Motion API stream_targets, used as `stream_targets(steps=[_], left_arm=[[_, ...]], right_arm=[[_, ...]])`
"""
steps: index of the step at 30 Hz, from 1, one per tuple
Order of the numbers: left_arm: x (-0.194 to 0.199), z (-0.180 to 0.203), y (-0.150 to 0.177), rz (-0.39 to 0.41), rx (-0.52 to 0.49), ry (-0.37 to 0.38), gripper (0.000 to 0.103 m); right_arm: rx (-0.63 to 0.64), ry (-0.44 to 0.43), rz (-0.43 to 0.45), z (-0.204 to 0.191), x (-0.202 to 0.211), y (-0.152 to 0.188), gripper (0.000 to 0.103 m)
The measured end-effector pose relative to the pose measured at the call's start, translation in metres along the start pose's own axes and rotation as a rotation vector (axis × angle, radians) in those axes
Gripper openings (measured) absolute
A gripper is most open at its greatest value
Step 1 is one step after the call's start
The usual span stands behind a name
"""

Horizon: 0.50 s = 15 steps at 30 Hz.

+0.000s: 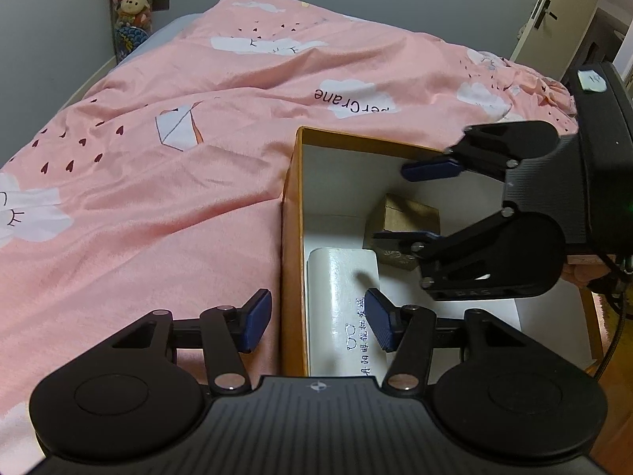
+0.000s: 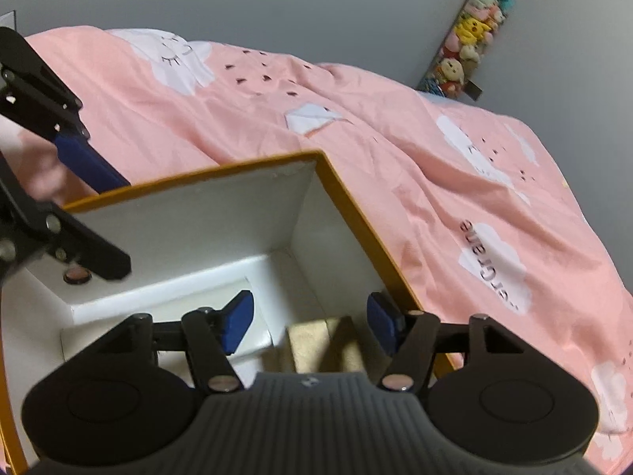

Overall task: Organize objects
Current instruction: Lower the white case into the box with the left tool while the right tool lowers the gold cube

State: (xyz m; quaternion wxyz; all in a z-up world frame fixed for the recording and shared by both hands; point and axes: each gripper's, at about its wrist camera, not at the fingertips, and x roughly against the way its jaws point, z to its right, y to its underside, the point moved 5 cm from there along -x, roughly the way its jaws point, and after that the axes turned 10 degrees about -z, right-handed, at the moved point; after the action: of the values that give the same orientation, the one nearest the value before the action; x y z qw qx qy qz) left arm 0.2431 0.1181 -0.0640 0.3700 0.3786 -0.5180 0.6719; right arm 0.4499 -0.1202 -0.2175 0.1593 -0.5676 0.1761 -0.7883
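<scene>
An open orange box (image 1: 356, 136) with white inner walls lies on the pink bed. Inside it are a long white case (image 1: 340, 297) with printed characters and a small brown carton (image 1: 407, 217). My left gripper (image 1: 318, 322) is open, one pad outside and one inside the box's left wall, neither pressing on it. My right gripper (image 1: 419, 202) reaches in from the right, open, over the carton. In the right wrist view the right gripper (image 2: 310, 324) hangs open inside the box (image 2: 198, 176), the carton (image 2: 316, 342) just below its pads and the white case (image 2: 166, 291) beyond. The left gripper (image 2: 95, 217) shows at the left.
A pink duvet (image 1: 178, 206) with cloud and heart prints covers the bed around the box. A clear tube of plush toys (image 1: 132, 8) stands against the grey wall. A cream door (image 1: 554, 12) is at the far right, and wooden flooring (image 1: 617, 415) shows at the lower right.
</scene>
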Motion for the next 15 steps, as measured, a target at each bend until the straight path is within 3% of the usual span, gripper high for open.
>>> stream_targets(steps=[4, 7, 10, 15], left_arm=[[0.0, -0.001, -0.001, -0.005, 0.005, 0.006, 0.06], [-0.001, -0.002, -0.006, -0.02, 0.024, 0.054, 0.05], [-0.001, -0.002, -0.008, -0.009, 0.039, 0.051, 0.045], [0.003, -0.003, -0.005, 0.015, 0.039, 0.037, 0.034]], right_arm=[[-0.074, -0.012, -0.02, 0.011, 0.015, 0.015, 0.08], [-0.152, -0.057, -0.06, 0.02, 0.023, 0.03, 0.078], [-0.221, -0.117, -0.136, 0.023, 0.014, 0.044, 0.051], [-0.242, -0.097, -0.111, 0.018, -0.004, 0.044, 0.029]])
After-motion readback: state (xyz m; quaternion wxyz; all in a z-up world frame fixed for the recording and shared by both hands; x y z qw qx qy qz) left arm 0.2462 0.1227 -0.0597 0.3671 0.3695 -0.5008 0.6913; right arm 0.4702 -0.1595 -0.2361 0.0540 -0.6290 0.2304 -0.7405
